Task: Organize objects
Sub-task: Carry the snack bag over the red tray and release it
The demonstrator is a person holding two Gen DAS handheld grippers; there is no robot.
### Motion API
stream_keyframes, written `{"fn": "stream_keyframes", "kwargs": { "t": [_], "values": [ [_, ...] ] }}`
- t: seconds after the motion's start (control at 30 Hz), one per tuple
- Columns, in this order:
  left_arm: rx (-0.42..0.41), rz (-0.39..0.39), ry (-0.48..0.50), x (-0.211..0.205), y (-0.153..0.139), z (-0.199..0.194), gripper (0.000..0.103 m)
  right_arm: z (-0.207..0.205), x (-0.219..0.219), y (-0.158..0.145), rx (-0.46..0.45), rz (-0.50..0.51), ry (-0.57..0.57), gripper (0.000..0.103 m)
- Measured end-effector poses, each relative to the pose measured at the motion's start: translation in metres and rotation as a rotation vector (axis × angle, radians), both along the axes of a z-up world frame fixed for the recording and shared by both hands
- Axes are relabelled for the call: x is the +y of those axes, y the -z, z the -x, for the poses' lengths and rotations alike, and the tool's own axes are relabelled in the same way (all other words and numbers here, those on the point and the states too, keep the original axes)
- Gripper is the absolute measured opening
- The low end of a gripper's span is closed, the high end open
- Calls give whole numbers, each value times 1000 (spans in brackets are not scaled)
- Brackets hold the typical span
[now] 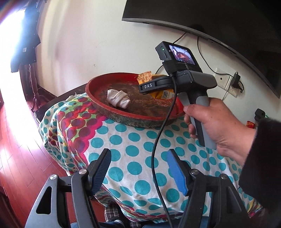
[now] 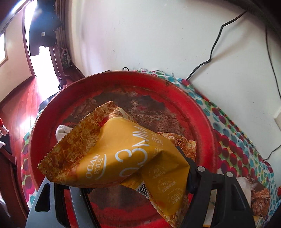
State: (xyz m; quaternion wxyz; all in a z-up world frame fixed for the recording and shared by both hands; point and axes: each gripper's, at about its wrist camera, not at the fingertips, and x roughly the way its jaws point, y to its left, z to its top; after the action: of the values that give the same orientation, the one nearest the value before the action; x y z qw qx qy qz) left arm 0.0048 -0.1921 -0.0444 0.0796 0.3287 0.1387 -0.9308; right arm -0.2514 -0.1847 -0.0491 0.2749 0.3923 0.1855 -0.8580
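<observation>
A round red tray [image 1: 98, 107] with a worn brown floor stands on a dotted cloth. A rolled white sock [image 1: 118, 97] lies in it. My right gripper [image 2: 138, 177] is shut on a yellow snack packet [image 2: 123, 150] and holds it over the red tray [image 2: 198, 112]; the sock [image 2: 62, 130] peeks out behind the packet. In the left wrist view the right gripper [image 1: 147, 87] and the packet [image 1: 162, 93] hang over the tray's right part. My left gripper [image 1: 138, 168] is open and empty above the cloth, short of the tray.
The dotted cloth [image 1: 140, 140] covers a low table against a white wall. A dark screen [image 1: 210, 15] hangs above, with cables and a wall socket [image 1: 226, 82]. Red wooden floor [image 1: 15, 149] lies left. Another snack packet [image 2: 258, 198] lies on the cloth at the right.
</observation>
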Motion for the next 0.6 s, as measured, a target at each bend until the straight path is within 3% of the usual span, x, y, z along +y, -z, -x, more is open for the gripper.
{"fn": "stream_keyframes", "kwargs": {
  "t": [0.27,0.33,0.37,0.5,0.6],
  "values": [
    [-26,-37,-24,-14,7,3,68,12,-9,16,-37,14,15,77],
    [-22,-36,-31,-15,6,2,68,14,-5,13,-55,56,25,90],
    [-19,-37,-34,-16,5,2,68,13,-3,10,-56,73,34,98],
    [29,-36,-37,-17,-3,-3,68,-4,11,-24,23,139,30,100],
    [60,7,-51,-17,-10,-6,68,-19,41,-55,99,173,78,103]
  ]
}}
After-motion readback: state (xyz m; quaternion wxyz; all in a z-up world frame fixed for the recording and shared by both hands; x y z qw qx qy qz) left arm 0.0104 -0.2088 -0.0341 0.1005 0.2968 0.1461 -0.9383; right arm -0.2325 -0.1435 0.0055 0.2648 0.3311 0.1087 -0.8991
